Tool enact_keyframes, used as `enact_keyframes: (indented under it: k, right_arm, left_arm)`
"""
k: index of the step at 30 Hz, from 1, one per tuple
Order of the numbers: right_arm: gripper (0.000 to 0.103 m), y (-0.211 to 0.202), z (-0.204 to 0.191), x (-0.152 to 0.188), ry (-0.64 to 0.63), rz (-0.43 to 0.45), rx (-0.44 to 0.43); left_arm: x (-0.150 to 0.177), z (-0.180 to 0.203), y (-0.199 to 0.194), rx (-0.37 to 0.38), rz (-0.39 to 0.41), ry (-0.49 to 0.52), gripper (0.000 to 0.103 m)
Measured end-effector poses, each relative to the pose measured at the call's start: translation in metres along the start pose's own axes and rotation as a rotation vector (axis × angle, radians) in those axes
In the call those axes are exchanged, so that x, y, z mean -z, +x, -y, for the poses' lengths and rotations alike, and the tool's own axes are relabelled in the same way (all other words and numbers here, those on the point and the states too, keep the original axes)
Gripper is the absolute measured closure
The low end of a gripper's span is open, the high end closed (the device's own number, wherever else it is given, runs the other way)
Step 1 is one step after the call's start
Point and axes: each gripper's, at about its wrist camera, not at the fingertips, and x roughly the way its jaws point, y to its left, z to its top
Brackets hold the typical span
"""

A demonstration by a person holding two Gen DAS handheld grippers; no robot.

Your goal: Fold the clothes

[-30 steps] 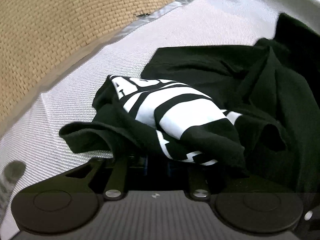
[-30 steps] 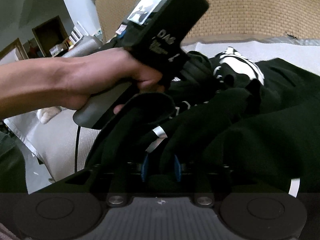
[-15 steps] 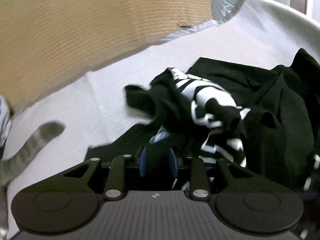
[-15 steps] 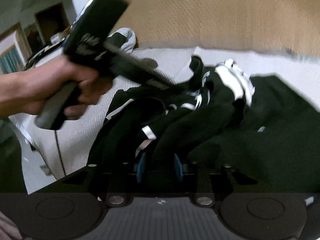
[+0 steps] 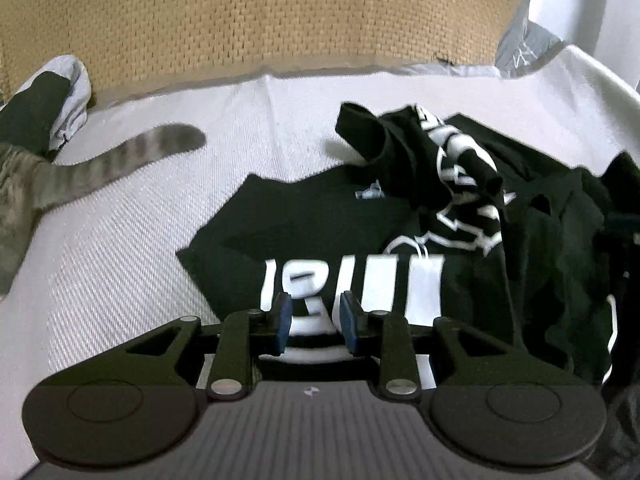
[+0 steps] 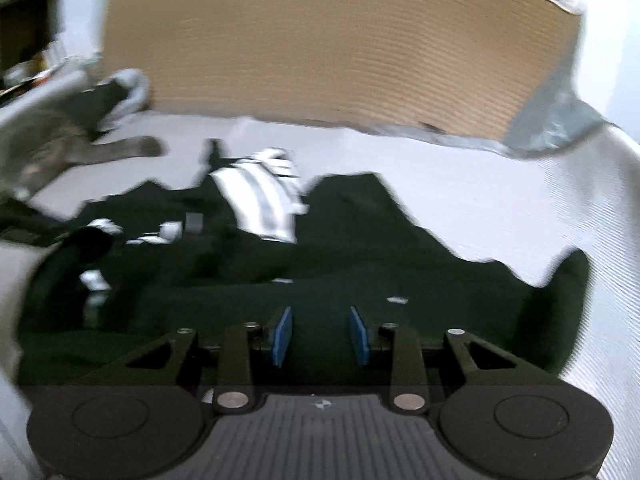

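Observation:
A black T-shirt with white print [image 5: 360, 240] lies crumpled on the white bed cover [image 5: 120, 260]; a bunched part [image 5: 432, 168] rises at its far side. My left gripper [image 5: 314, 322] is open and empty, just above the shirt's near edge with the white letters. In the blurred right wrist view the same shirt [image 6: 320, 256] spreads across the cover, and my right gripper [image 6: 320, 336] is open and empty over its black cloth.
A woven tan headboard [image 5: 260, 16] stands behind the bed. A grey striped cat tail [image 5: 132, 156] and part of its body lie at the left, by a grey-and-black garment [image 5: 48, 100]. The bed's right edge [image 6: 616, 200] curves down.
Both grippers have let go of the shirt and opened. The shirt has dropped onto the bed and spread out. Both cameras have pulled back; the cat's tail has come into view.

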Motion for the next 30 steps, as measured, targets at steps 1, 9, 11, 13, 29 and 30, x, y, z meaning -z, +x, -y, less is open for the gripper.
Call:
enact_keyframes:
  k: [1,9,11,13,29,30]
  right_arm:
    - [0.067,0.001,0.008,0.001,0.030,-0.011,0.008]
    - [0.062,0.011,0.035,0.012,0.075,-0.045,0.073]
    - [0.062,0.012,0.034,0.013,0.041,-0.041,0.114]
    - [0.062,0.011,0.034,0.011,0.004,-0.024,0.151]
    - [0.063,0.037,0.049,0.025,-0.030,-0.162,0.065]
    - [0.064,0.035,0.046,0.026,-0.050,-0.171,0.051]
  left_arm:
    - [0.003,0.001,0.000,-0.004,-0.003,0.001,0.072]
    - [0.021,-0.002,0.002,-0.031,-0.022,-0.027,0.072]
    - [0.023,-0.001,0.003,-0.033,-0.020,-0.023,0.072]
    - [0.025,0.000,0.004,-0.038,-0.018,-0.013,0.072]
    - [0.025,-0.002,0.016,-0.016,0.006,-0.014,0.071]
    - [0.025,-0.001,0.017,-0.016,0.007,-0.019,0.072]
